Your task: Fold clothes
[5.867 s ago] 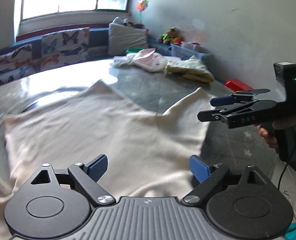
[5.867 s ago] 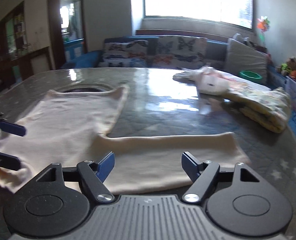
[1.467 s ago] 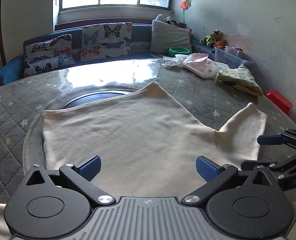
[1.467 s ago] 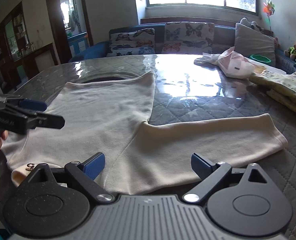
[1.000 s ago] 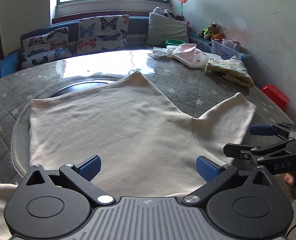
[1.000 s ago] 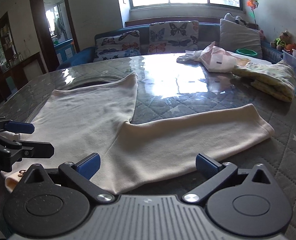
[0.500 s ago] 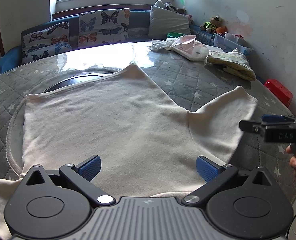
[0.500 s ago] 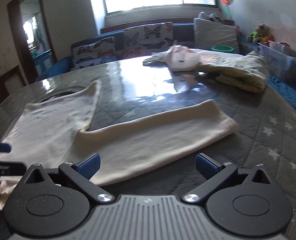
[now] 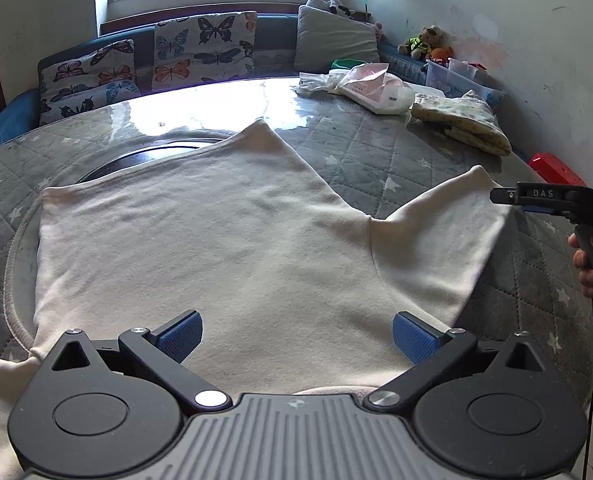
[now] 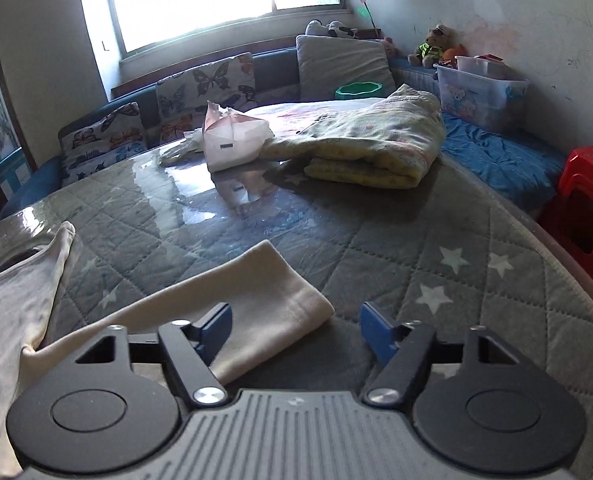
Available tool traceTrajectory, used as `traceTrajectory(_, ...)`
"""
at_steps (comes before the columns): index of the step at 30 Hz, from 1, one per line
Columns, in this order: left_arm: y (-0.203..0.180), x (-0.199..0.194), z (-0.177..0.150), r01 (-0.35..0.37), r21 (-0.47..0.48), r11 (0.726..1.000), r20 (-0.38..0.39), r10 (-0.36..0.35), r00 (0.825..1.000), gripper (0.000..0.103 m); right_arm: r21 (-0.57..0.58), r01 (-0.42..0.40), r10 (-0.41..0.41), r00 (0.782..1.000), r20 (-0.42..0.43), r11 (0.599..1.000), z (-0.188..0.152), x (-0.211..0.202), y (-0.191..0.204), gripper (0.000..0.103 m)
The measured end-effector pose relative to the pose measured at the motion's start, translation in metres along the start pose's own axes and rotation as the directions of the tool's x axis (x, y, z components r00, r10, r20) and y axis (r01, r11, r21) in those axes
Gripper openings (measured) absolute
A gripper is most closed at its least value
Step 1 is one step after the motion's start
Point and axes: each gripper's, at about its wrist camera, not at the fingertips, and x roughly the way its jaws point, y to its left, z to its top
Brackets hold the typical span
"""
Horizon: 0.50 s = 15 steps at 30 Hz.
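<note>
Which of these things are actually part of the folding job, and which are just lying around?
Part of the job:
- cream shirt, spread flat
- its sleeve, between the right tongs, which have just been closing
- left tongs, open

Lying about:
- folded yellow blanket
- pink bag
- red stool
- teddy bear

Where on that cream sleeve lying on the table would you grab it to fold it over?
Probably at the cuff, the sleeve's free end. It lies flat on the table with its open edge toward the right tongs, so come in low from that side. Those tongs have just been closing, with the cuff's corner between them, not yet pinched.
</note>
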Motion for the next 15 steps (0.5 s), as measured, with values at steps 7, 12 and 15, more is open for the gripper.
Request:
traceTrajectory(7,-0.002,0.004,-0.001,0.003,0.009,1.000,-0.012,-0.003,1.000,0.103,-0.024,0.030,-0.029,1.000,0.008,0.999,0.002,0.004,0.003,0.023)
traceTrajectory(12,-0.003,0.006,-0.001,0.001,0.009,1.000,-0.019,0.000,1.000,0.103,-0.002,0.008,-0.008,1.000,0.023,1.000,0.002,0.000,-0.002,0.008)
traceTrajectory(15,-0.003,0.005,-0.001,0.002,0.015,1.000,-0.015,-0.001,1.000,0.103,0.006,-0.009,0.008,0.999,0.047,1.000,0.003,-0.007,-0.003,0.005)
